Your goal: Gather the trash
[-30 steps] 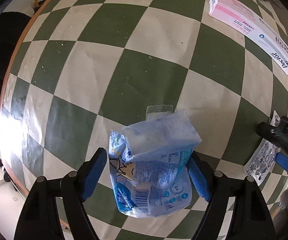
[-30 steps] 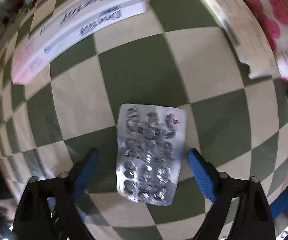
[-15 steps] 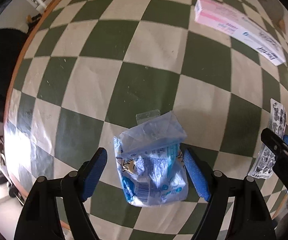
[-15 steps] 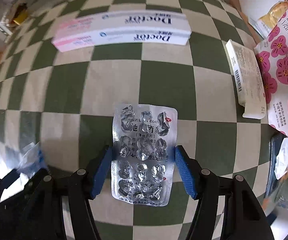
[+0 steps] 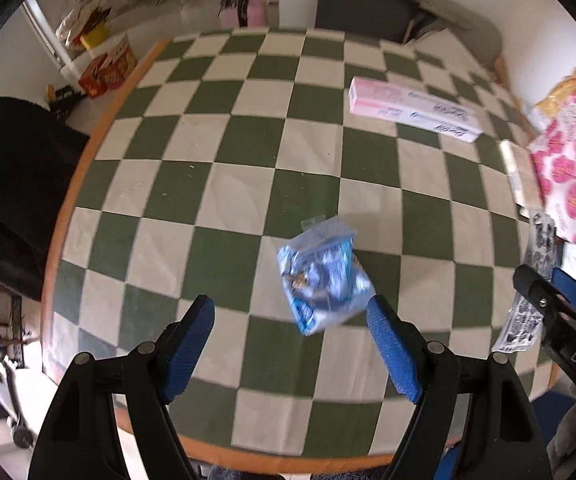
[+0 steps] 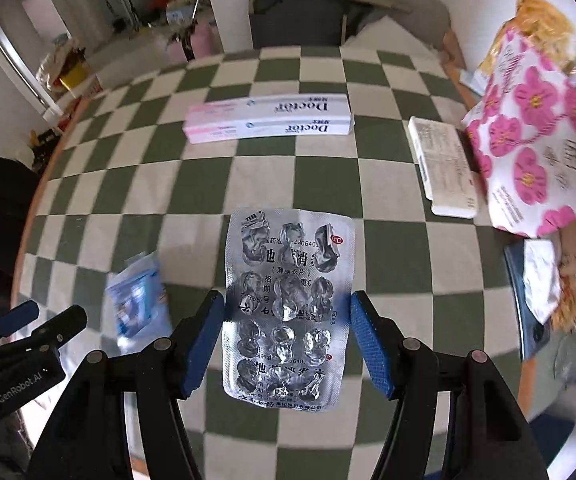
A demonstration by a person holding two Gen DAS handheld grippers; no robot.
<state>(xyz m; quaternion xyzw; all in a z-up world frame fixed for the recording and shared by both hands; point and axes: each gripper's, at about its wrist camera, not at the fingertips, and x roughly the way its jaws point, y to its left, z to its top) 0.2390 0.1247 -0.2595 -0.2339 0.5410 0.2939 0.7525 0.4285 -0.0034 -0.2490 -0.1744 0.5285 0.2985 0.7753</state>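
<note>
A crumpled blue plastic wrapper lies on the green-and-white checked table, blurred, beyond my left gripper, which is open and empty above the table. The wrapper also shows in the right wrist view. My right gripper is shut on a silver empty pill blister pack and holds it above the table. That blister pack and the right gripper also show at the right edge of the left wrist view.
A long pink-and-white toothpaste box lies at the far middle. A white flat box and a pink-flowered bag stand at the right. A dark chair is behind the table; a black seat is at the left.
Both grippers have risen from the table. The left gripper has opened and the blue wrapper has left it. The right gripper has shut on the blister pack and lifted it.
</note>
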